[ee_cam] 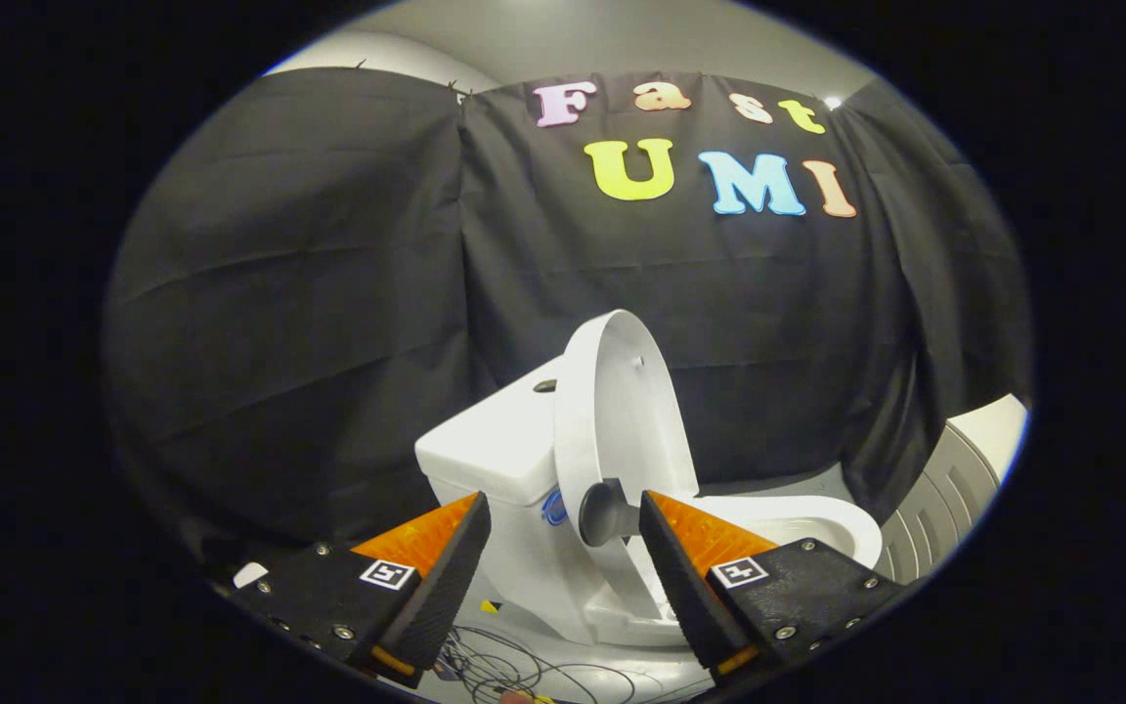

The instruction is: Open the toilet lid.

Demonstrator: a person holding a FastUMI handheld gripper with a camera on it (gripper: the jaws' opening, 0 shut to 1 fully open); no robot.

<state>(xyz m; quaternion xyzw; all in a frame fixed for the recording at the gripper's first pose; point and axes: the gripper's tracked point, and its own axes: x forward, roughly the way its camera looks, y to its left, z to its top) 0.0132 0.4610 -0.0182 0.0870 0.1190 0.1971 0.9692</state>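
A white toilet [509,460] stands just ahead of my fingers, its tank to the left and its bowl [822,523] to the right. The white lid [612,411] stands upright, raised against the tank, with its inner side facing the bowl. A dark round knob [604,512] sticks out from the lid's lower edge, just ahead of the gap between my fingers and close to the right fingertip [656,528]. My gripper [563,523] is open, and nothing is pressed between the fingers.
Black cloth hangs behind the toilet and to its left. A grey ribbed object [949,499] stands to the right of the bowl. Thin cables [514,670] lie on the white floor below the fingers.
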